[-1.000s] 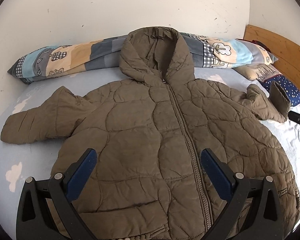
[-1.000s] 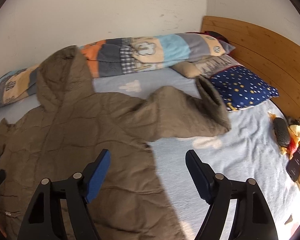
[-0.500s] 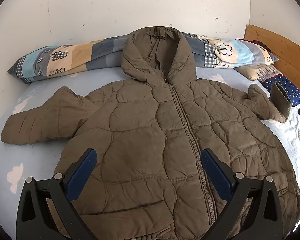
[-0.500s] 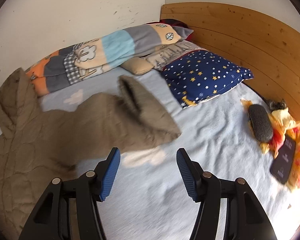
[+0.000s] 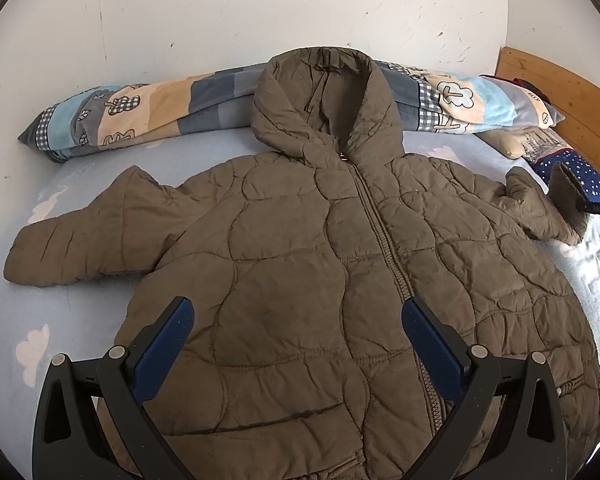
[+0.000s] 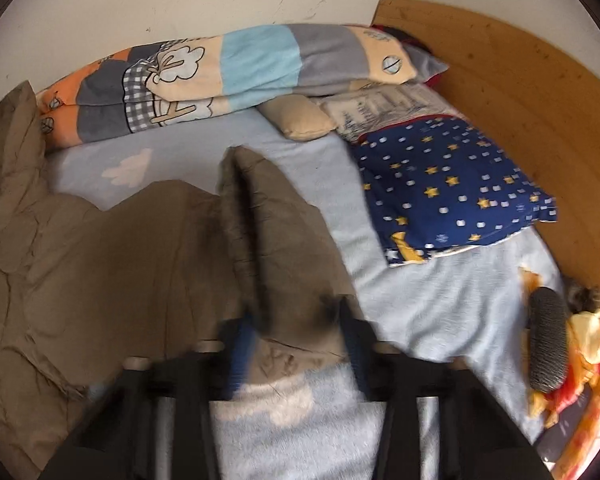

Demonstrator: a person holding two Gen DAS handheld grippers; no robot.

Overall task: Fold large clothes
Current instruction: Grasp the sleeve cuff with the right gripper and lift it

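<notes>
Right gripper (image 6: 296, 344), blurred at lower centre, is closing around the jacket's (image 5: 300, 280) cuff (image 6: 284, 264); pad contact is unclear. Left gripper (image 5: 296, 344) hovers spread wide, its base cut off below.

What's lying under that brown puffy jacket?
The jacket lies spread on a pale blue cloud-print sheet; its hood rests on the patchwork bolster. Whatever is beneath the body is covered.

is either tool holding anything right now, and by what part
The right tool is closing on the jacket at the cuff end of its sleeve, which sits between its jaws. The left tool is open and holds nothing.
</notes>
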